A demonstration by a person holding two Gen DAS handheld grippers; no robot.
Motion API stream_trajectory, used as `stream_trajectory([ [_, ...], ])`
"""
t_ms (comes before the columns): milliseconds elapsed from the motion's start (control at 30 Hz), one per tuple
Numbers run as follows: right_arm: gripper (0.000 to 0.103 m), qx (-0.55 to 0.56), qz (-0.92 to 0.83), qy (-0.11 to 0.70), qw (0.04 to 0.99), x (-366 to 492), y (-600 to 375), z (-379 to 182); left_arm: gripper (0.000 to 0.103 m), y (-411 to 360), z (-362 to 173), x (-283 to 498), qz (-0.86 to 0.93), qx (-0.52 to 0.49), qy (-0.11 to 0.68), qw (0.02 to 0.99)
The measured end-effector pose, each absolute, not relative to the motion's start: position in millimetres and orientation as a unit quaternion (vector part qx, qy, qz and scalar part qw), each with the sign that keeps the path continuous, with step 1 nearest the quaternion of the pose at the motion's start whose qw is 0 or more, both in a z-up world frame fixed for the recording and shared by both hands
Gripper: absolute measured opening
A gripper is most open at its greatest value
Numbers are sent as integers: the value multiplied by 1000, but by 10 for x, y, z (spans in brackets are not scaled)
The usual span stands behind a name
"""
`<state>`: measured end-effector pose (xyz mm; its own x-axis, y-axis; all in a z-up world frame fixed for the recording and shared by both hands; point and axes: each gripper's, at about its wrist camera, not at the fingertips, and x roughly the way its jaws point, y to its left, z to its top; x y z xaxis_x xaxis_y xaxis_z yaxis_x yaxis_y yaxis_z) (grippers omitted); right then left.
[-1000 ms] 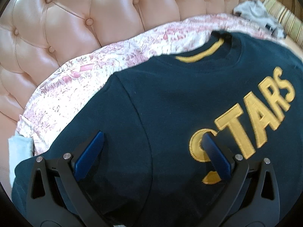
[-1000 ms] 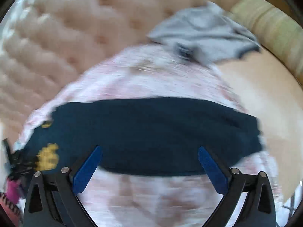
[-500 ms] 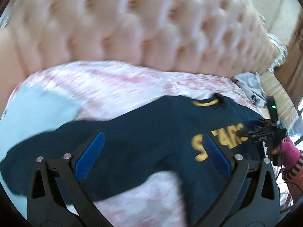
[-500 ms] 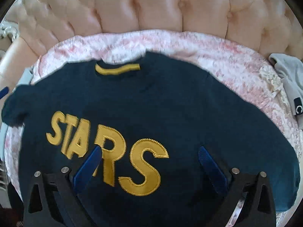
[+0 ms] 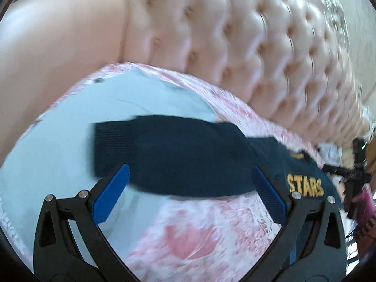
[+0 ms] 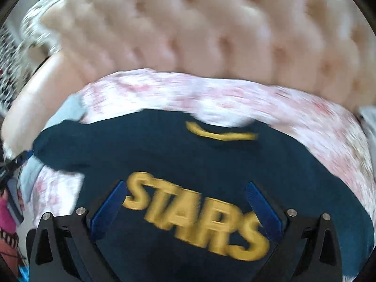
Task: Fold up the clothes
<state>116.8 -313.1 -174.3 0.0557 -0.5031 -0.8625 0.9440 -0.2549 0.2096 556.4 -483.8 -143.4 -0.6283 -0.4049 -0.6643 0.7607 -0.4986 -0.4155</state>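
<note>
Both hand-held grippers, left point(image 5: 190, 183) and right point(image 6: 185, 199), gape wide, empty, above the navy sweatshirt point(image 6: 188, 159).

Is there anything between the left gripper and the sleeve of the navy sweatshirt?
Nothing visible. The left gripper, jaws open, looks straight at the sleeve, which lies across a light blue garment and the floral cover.
</note>
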Motion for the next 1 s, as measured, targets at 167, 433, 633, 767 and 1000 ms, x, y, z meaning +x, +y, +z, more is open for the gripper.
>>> stream_trajectory([
  [167,103,481,-600,238,593,1681,-3680,-1918,103,-4852,-1356,5219,-844,269,338,318],
  [433,103,493,-608,234,576,2152,-4345,-2080,103,-5094,-1660,4463,-827,352,315,304],
  [633,103,440,-648,359,507,2286,-4802,-2382,102,-5067,-1919,4627,-814,388,300,309],
  [767,103,509,-660,282,476,1898,-4876,-2418,102,-5088,-1919,4682,-818,376,309,306],
  [1000,103,465,-627,276,560,2430,-4871,-2066,102,-5162,-1831,4847,-825,315,362,299],
])
